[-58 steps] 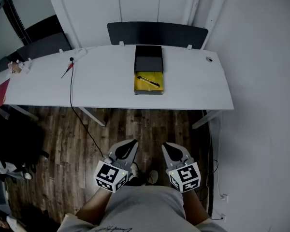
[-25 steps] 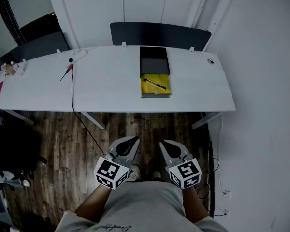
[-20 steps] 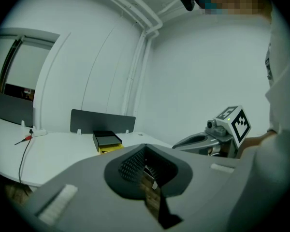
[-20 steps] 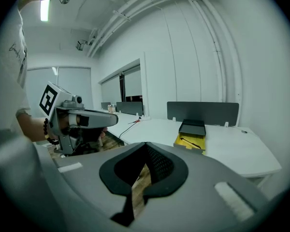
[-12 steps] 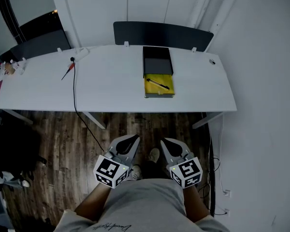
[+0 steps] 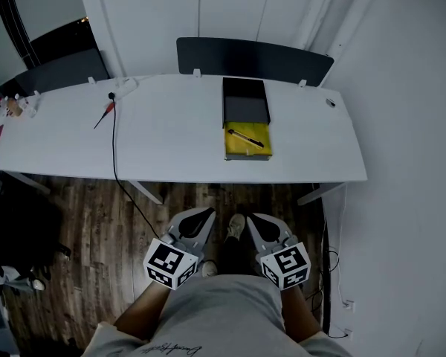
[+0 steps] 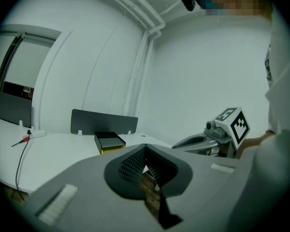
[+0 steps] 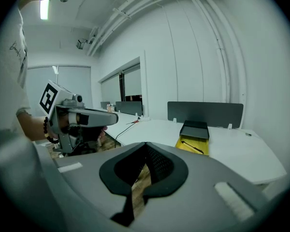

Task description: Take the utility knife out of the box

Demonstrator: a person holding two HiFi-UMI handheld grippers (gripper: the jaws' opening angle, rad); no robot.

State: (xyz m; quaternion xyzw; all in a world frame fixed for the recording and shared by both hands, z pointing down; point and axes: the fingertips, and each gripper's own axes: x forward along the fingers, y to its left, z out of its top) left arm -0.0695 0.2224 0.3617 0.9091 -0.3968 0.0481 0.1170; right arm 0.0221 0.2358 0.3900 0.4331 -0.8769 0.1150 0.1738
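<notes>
Our left gripper [image 6: 204,216] hangs with its 2 jaws closed on nothing, well short of the table [image 6: 171,136]. There the open box [image 6: 245,103] holds the utility knife [image 6: 247,137] in its yellow half; our right gripper [image 6: 255,220] is closed and empty too.

table [image 6: 171,132] is showing white | box [image 6: 236,147] is showing yellow and black | utility knife [image 6: 247,138] is showing black | floor [image 6: 82,222] is showing brown wood-grain | left gripper [image 6: 207,213], right gripper [image 6: 253,218] are showing grey, black-white square markers
</notes>
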